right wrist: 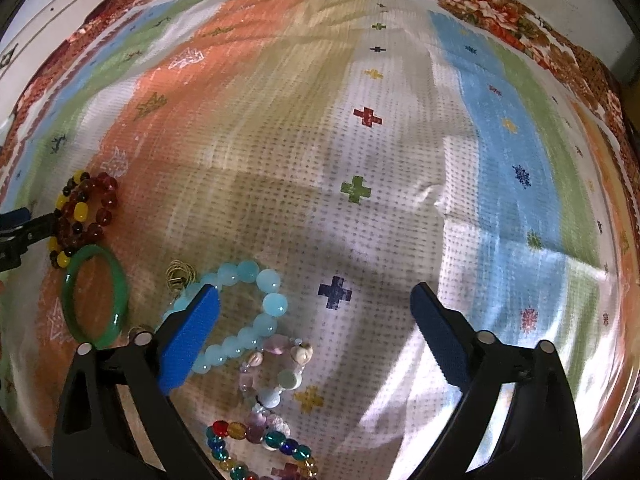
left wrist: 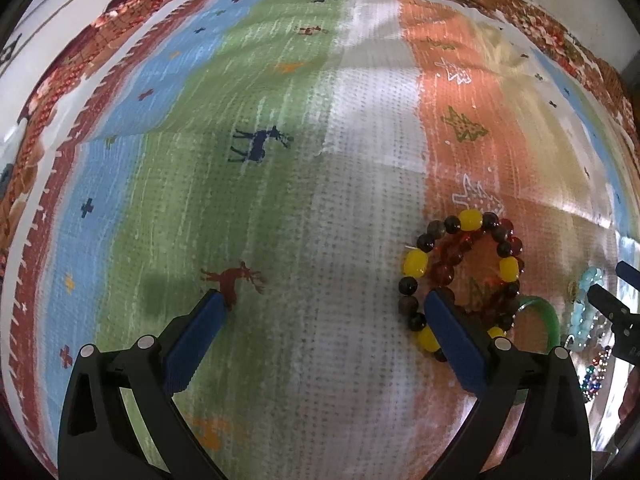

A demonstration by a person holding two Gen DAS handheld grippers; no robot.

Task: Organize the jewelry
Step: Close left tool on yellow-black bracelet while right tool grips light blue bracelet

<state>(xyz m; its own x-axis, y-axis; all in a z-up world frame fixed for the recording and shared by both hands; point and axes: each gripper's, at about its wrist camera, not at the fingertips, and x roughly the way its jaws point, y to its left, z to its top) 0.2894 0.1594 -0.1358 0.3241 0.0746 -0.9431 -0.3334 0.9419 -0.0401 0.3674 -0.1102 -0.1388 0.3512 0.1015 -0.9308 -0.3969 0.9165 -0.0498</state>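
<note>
Cloth: striped mat [right wrist: 400,220] under everything.
Right gripper [right wrist: 316,304]: wide open, empty.
Blue beads [right wrist: 256,308]: beside its left finger; smooth, roll; pinch the strand.
Left gripper [left wrist: 324,304]: open, empty.

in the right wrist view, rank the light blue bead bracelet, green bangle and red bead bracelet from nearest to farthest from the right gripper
1. Light blue bead bracelet: beside the right gripper's left finger.
2. Green bangle: further left.
3. Red bead bracelet: far left, higher in the view.

The striped cloth [right wrist: 400,168] lies bare ahead and to the right. Bracelets crowd the left: a green bangle [right wrist: 70,300], pale blue beads [right wrist: 268,280], and multicoloured beads [right wrist: 276,440].
</note>
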